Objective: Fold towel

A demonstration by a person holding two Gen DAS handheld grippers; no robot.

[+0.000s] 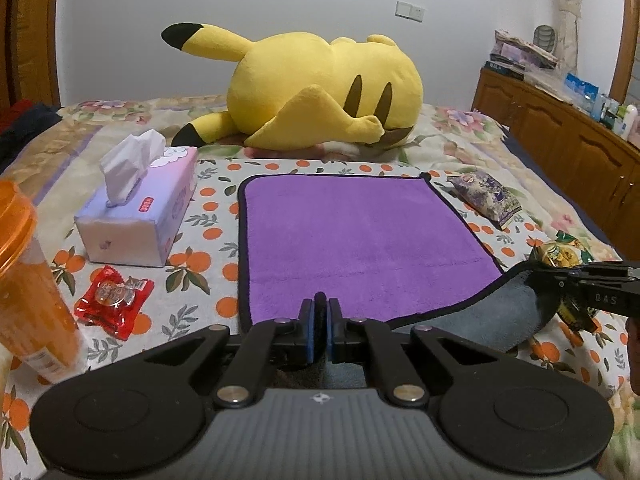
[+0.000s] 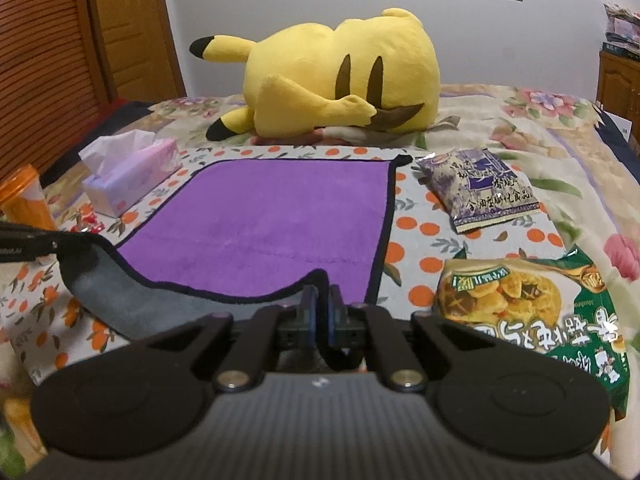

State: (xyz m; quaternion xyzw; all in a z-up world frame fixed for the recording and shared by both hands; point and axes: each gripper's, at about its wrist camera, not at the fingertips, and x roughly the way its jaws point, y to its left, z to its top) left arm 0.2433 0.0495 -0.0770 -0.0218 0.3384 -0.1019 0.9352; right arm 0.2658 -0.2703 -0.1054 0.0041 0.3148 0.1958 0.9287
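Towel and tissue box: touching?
Apart. The left wrist view shows a strip of patterned sheet between the towel and the tissue box.

Towel [image 1: 360, 236] — purple face, grey underside, black edging.

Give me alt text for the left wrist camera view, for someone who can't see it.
The left gripper is shut on the near edge of a purple towel spread on a fruit-print bedcover, while the right gripper lifts the near right corner, showing its grey underside. A tissue box sits left, a yellow plush toy behind.
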